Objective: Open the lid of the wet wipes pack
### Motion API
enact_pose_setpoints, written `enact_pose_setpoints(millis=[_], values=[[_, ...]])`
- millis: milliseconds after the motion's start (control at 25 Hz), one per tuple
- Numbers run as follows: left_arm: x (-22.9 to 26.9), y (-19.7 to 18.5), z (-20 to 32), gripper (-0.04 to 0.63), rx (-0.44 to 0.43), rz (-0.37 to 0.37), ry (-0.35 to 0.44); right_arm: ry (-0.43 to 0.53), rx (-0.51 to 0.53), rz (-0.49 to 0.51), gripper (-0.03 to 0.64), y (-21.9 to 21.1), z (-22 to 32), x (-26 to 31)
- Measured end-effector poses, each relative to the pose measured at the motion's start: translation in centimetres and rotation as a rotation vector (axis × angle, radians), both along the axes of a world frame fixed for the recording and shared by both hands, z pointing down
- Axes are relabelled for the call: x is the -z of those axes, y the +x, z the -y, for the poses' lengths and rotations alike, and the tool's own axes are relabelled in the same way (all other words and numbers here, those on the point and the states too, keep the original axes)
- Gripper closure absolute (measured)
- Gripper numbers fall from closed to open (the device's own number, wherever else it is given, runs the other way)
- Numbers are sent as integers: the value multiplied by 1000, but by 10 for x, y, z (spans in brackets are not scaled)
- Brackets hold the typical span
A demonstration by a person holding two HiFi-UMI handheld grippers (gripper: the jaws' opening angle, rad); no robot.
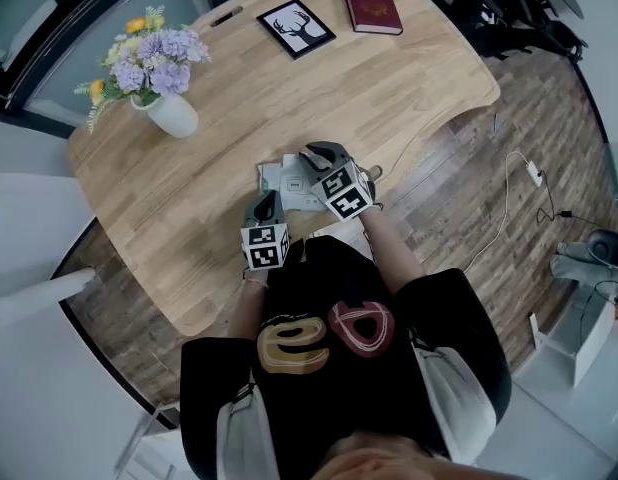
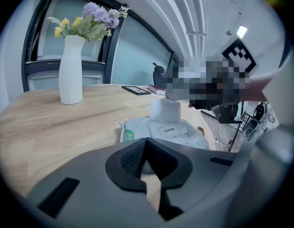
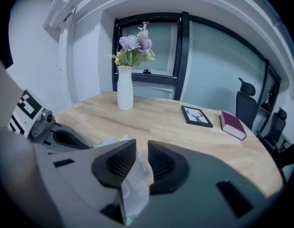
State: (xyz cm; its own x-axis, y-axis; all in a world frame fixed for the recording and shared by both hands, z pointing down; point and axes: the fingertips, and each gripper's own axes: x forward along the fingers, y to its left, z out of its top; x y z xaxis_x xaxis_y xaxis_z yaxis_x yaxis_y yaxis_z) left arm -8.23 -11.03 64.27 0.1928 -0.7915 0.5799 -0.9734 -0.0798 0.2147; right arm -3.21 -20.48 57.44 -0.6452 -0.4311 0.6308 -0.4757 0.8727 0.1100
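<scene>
The only writing I can read is "OPEN", on a white label [image 2: 169,129] lying flat on top of the wet wipes pack [image 2: 159,133]. A green print [image 2: 129,136] at its near corner is too small to read. The pack lies on the wooden table [image 1: 389,78] near my edge, between my two grippers.

My right gripper [image 3: 142,153] has its jaws a narrow gap apart. A crumpled white fold [image 3: 136,175] rising from the pack's far end hangs between them. It leans on one pad and looks slack rather than squeezed. I cannot tell whether it is a lid flap or a wipe.

My left gripper [image 2: 146,141] has its jaw tips together at the pack's near edge. I cannot tell whether they pinch the film.

Farther off on the table stand a white vase [image 1: 174,116] of purple and yellow flowers [image 1: 154,53], a framed stag picture [image 1: 296,26] and a red book [image 1: 372,6]. Dark-framed windows [image 3: 151,46] and office chairs [image 3: 245,103] lie beyond, above a plank floor [image 1: 469,198].
</scene>
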Motion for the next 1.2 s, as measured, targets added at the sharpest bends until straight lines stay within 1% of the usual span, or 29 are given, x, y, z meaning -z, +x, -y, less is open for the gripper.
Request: enact_pose_setpoints(millis=[160, 520, 640, 760, 1040, 1200], values=[[0, -1, 2, 581, 3, -9, -3, 4, -23, 31, 520, 4, -1, 8], [0, -1, 1, 581, 13, -33, -16, 19, -71, 66, 520, 21, -15, 23], [3, 0, -1, 581, 17, -43, -16, 28, -95, 97, 520, 26, -21, 28], [10, 5, -1, 581, 9, -45, 4, 37, -118, 123, 521, 31, -26, 32], [29, 17, -2, 581, -30, -38, 56, 56, -149, 147, 523, 39, -43, 37], [38, 18, -2, 581, -34, -40, 82, 61, -200, 178, 533, 46, -52, 36]])
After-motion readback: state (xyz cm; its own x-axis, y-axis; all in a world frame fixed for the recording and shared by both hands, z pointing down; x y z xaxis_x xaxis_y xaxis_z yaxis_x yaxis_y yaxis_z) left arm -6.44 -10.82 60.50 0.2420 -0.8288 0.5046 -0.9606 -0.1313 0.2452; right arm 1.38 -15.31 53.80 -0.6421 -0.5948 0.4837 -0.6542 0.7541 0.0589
